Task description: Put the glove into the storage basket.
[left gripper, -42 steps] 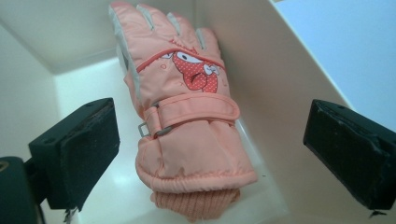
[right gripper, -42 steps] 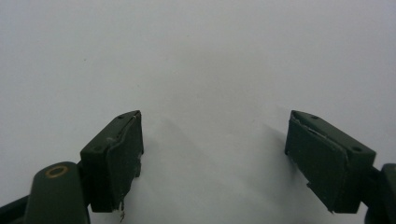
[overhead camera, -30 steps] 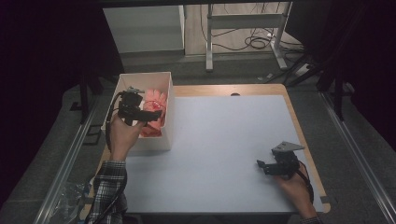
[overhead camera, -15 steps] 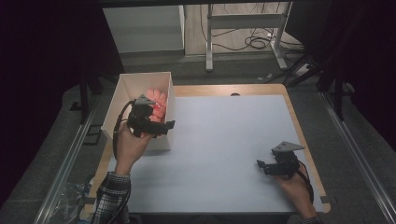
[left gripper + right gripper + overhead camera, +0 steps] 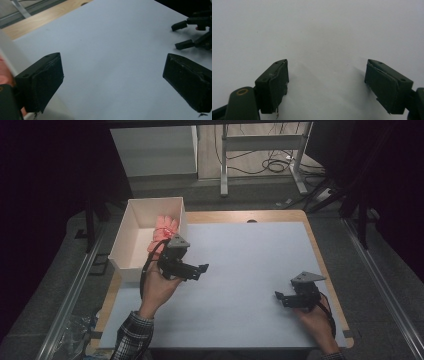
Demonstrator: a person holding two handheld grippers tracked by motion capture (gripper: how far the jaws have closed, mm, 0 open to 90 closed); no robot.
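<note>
Left gripper (image 5: 200,269) over sheet (image 5: 250,270) just right of box (image 5: 131,237), jaws spread, nothing between them. Pink cloth (image 5: 164,227) lies in box against right wall, partly draped on rim. Right gripper (image 5: 281,297) rests low near sheet's right edge, jaws spread, empty.

Likely step: fetch cloth from box.
- Turn left gripper back toward box, jaws wide.
- Come down from above, clear of wall.
- Pinch bunched fold, not single edge.
- Lift straight up, so cloth can't snag rim or drag box.
- Right gripper: steady box if it slides.
</note>
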